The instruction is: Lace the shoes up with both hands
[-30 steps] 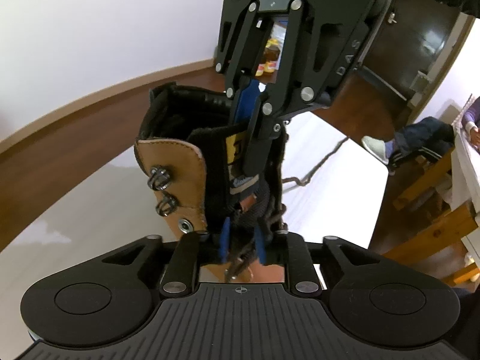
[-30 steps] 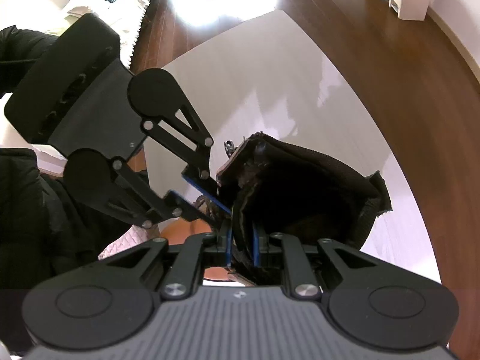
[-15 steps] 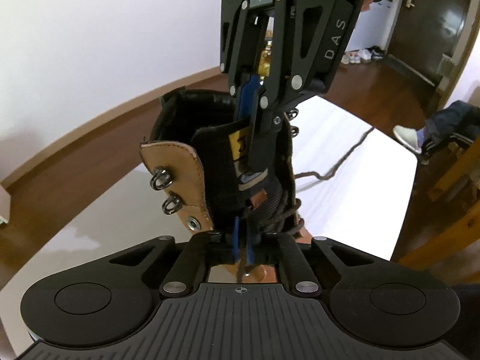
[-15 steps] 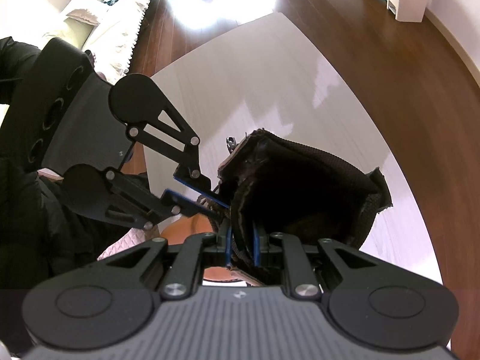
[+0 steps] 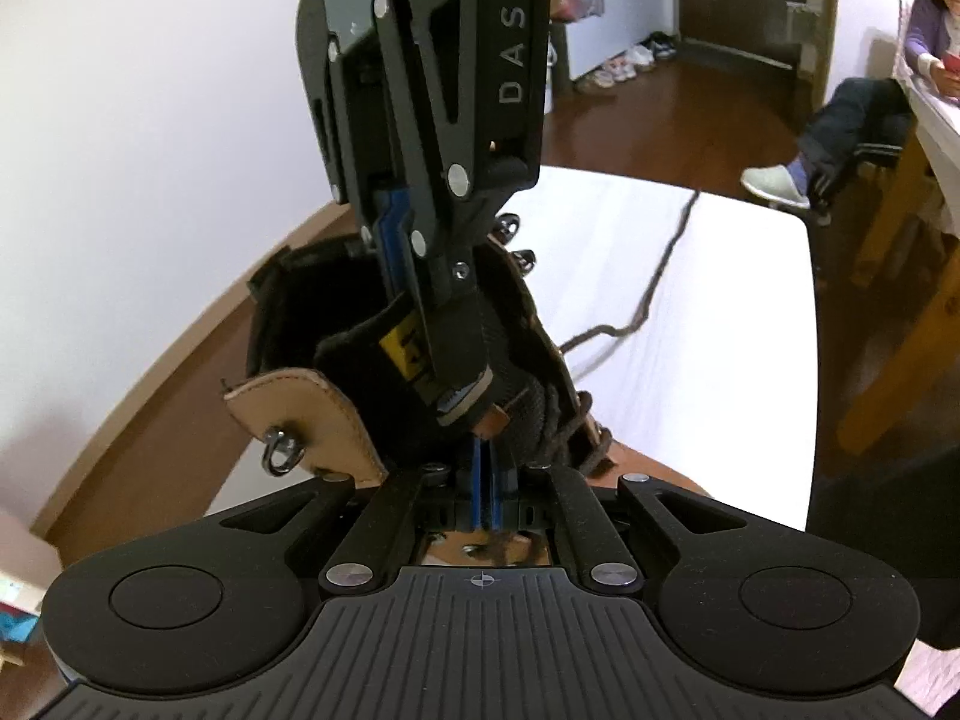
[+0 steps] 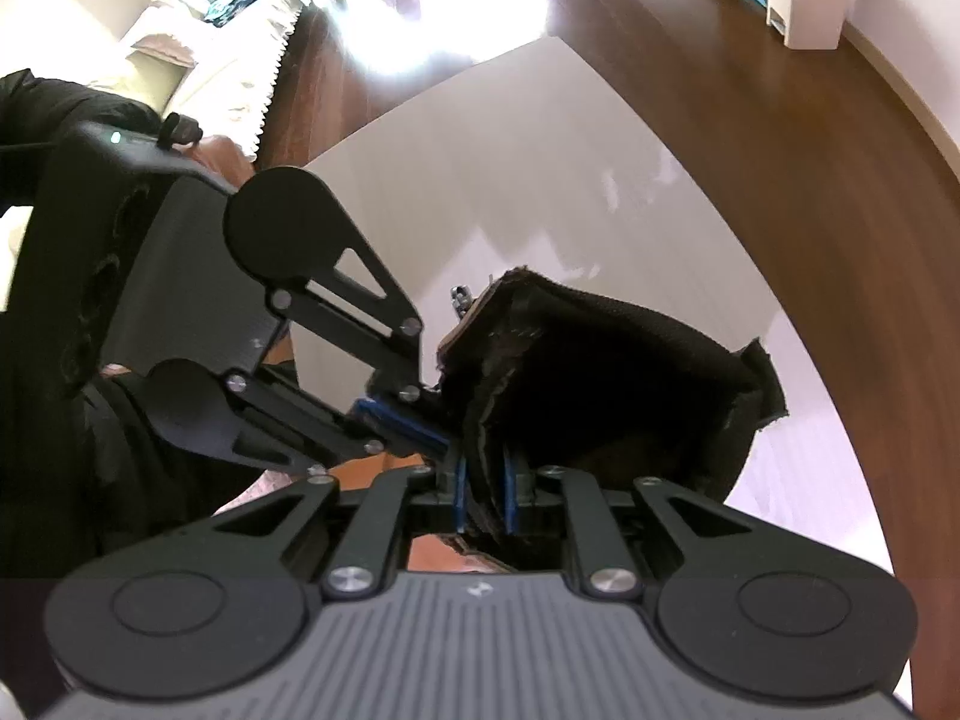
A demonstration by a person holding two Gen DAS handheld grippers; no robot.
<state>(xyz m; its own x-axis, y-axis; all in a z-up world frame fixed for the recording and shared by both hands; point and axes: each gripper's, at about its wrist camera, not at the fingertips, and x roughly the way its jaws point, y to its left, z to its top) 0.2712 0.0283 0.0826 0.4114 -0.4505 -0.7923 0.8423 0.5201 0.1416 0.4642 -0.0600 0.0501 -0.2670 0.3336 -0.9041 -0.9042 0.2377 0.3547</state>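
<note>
In the left wrist view, the tan lace-up boot (image 5: 372,360) stands on the white table (image 5: 708,324); the left gripper (image 5: 485,468) has its fingers pressed together on the dark lace (image 5: 654,294) at the eyelets. In the right wrist view, the right gripper (image 6: 483,495) has its fingers clamped on the boot's black tongue (image 6: 480,456), the left gripper's fingers meeting it just beside.

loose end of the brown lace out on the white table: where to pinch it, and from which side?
Pinch the lace on the slack, kinked stretch just past the boot, probably from above with the pads across the cord. It lies flat on the table with open surface on both sides; closer in, it crowds the metal hooks.
</note>
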